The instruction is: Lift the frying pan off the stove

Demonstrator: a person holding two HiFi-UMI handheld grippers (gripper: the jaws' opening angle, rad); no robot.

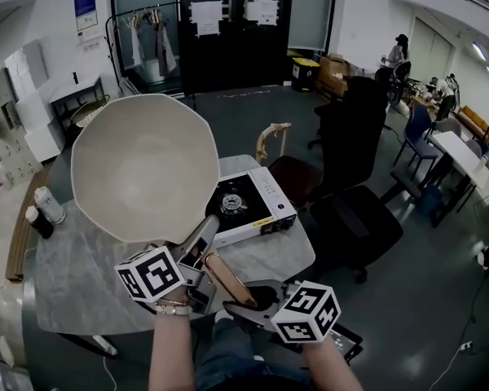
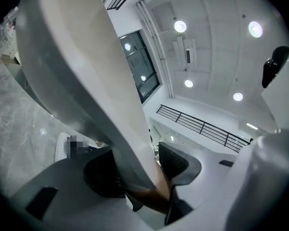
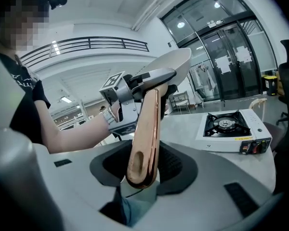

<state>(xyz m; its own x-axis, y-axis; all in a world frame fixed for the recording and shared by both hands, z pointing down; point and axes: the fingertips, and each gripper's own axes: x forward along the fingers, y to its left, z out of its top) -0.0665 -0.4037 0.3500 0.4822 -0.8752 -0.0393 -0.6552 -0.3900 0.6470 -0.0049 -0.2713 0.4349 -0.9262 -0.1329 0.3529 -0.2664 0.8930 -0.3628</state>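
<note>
Table (image 1: 81, 275) carries the gas stove (image 1: 248, 206). Your frying pan (image 1: 143, 165) is up in the air, tilted, clear of the stove. L tool (image 1: 200, 249) is clamped on the copper handle (image 1: 226, 278) by the pan, R tool (image 1: 246, 296) on its end.

The person's left gripper (image 1: 197, 249), grey-jawed with a black-and-white marker cube, is clamped on the root of the copper-coloured handle (image 1: 224, 277) of a pale faceted frying pan (image 1: 143, 165). The right gripper (image 1: 248, 298) pinches the handle's free end, just behind. The bare left forearm (image 1: 169, 357) and right forearm (image 1: 336, 369) reach forward below the handle.
</note>
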